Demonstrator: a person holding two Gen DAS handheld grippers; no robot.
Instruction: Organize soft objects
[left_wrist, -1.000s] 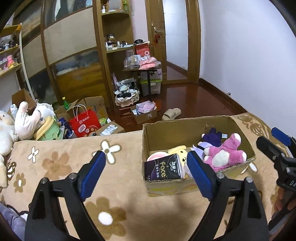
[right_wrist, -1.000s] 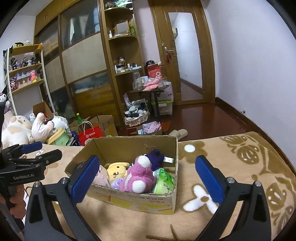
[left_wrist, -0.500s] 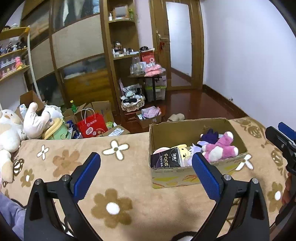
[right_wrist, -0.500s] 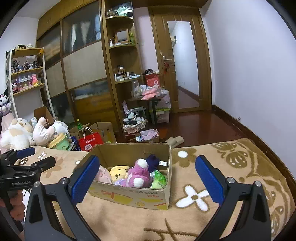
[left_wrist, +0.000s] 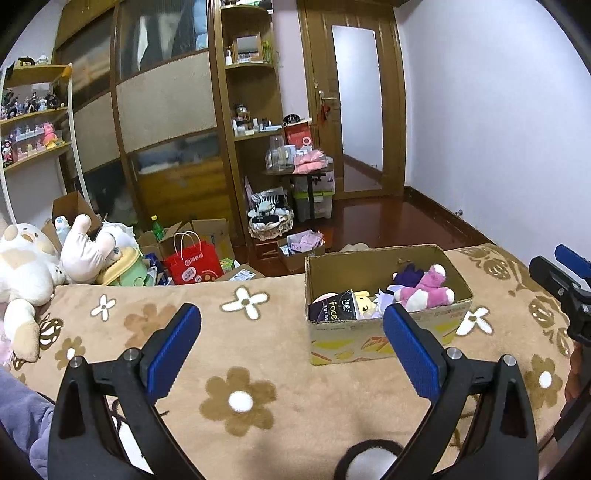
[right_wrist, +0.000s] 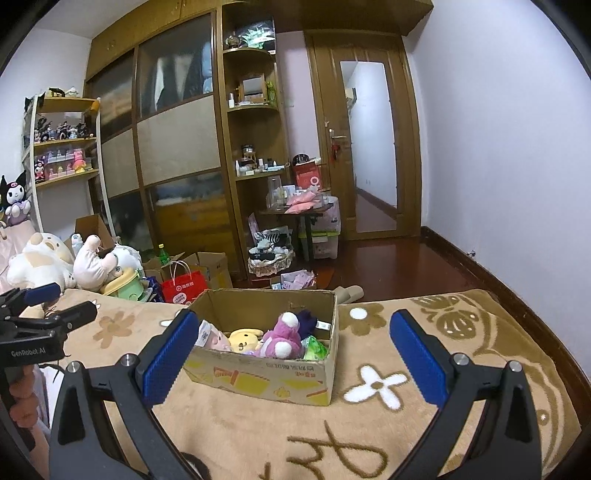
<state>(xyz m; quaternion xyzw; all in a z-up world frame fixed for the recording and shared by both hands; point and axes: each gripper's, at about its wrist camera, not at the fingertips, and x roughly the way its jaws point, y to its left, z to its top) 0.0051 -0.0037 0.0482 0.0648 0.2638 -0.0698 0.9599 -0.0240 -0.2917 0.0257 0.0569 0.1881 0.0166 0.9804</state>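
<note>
Open-topped brown corrugated cardboard box (left_wrist: 388, 332) with yellow printed sides, resting on a plush tan blanket (left_wrist: 258, 387) patterned with brown and white flowers; at 1 o'clock in the left wrist view, at 12 o'clock in the right.

Packed inside: a fuzzy pink-and-white plush toy (left_wrist: 424, 293), a dark purple plush (left_wrist: 410, 275) behind it, a yellow plush face (right_wrist: 243, 341), a pale doll head in a white cap (right_wrist: 210, 338), a glossy black tissue pack printed "face" (left_wrist: 334, 310) and a crinkled green packet (right_wrist: 314, 349). Lower parts of all hidden by the box wall.

Left gripper (left_wrist: 291, 338): ribbed blue rubber fingers (left_wrist: 173, 350) spread wide, holding nothing, hovering over the blanket. Right gripper (right_wrist: 295, 356): same wide spread, empty, framing the box.

At 9 o'clock, large cream plush animals (left_wrist: 22, 273), partly cut off by the frame edge. Smooth red paper bag (left_wrist: 192, 260) on the floor beyond.
</note>
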